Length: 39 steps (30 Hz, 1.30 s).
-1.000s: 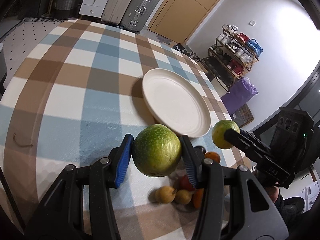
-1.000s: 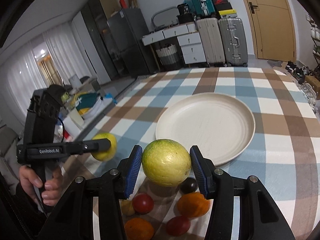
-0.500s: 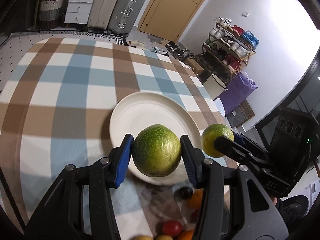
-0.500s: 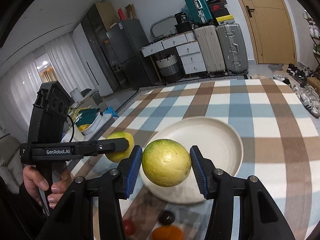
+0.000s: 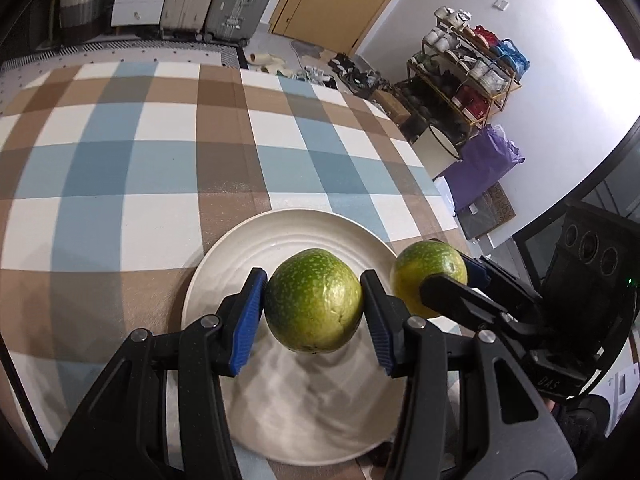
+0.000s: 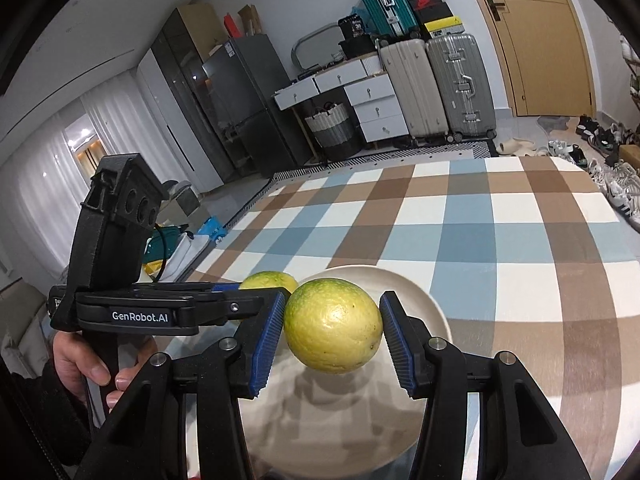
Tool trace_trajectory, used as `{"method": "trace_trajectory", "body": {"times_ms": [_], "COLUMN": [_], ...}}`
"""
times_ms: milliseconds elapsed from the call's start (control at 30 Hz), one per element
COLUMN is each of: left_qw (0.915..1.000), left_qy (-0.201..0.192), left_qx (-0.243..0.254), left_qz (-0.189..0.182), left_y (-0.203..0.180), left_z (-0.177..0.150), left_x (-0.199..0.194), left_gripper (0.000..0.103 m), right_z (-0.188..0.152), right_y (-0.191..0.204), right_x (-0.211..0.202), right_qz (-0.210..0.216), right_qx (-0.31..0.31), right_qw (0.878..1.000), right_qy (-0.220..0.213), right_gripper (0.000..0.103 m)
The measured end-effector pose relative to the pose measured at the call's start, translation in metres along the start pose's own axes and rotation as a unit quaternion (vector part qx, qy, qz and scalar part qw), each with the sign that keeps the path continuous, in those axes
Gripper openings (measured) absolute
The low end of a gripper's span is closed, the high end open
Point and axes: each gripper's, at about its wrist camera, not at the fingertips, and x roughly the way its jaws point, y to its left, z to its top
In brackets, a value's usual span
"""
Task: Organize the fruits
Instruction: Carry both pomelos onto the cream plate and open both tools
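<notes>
My left gripper (image 5: 314, 308) is shut on a speckled green round fruit (image 5: 314, 300) and holds it above the cream plate (image 5: 240, 260). My right gripper (image 6: 332, 332) is shut on a yellow-green round fruit (image 6: 334, 330), also above the plate (image 6: 428, 304). In the left wrist view the right gripper's fruit (image 5: 428, 280) hangs just right of mine, over the plate's right rim. In the right wrist view the left gripper's fruit (image 6: 268, 280) shows just left, behind its finger. The plate holds no fruit.
The plate lies on a table with a blue, brown and white checked cloth (image 5: 160, 160). A small dark fruit (image 5: 376, 458) peeks out at the plate's near edge. Suitcases (image 6: 440, 88), drawers and a shoe rack (image 5: 464, 76) stand beyond the table.
Both grippers moved forward with their fruits, from above the pile of small fruits to above the plate. The small fruits have dropped out of view below.
</notes>
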Motion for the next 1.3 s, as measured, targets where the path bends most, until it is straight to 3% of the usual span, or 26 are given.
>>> {"method": "trace_trajectory", "body": {"times_ms": [700,1100,1300], "left_qw": [0.9994,0.9999,0.999], "left_qy": [0.029,0.003,-0.019], "left_qx": [-0.013,-0.009,0.008], "left_qz": [0.015,0.014,0.038], "left_y": [0.015,0.004,-0.014], "left_z": [0.017,0.015,0.001], "left_x": [0.055,0.021,-0.013], "left_gripper": [0.045,0.045,0.045], "right_z": [-0.001,0.005,-0.001], "right_y": [-0.032,-0.029,-0.019], "right_x": [0.044,0.015,-0.011], "right_qz": [0.009,0.004,-0.012], "right_qx": [0.032,0.048,0.044], "right_qw": [0.999,0.999,0.999], "right_qy": [0.03,-0.011,-0.021], "right_gripper": [0.051,0.052,0.052]}}
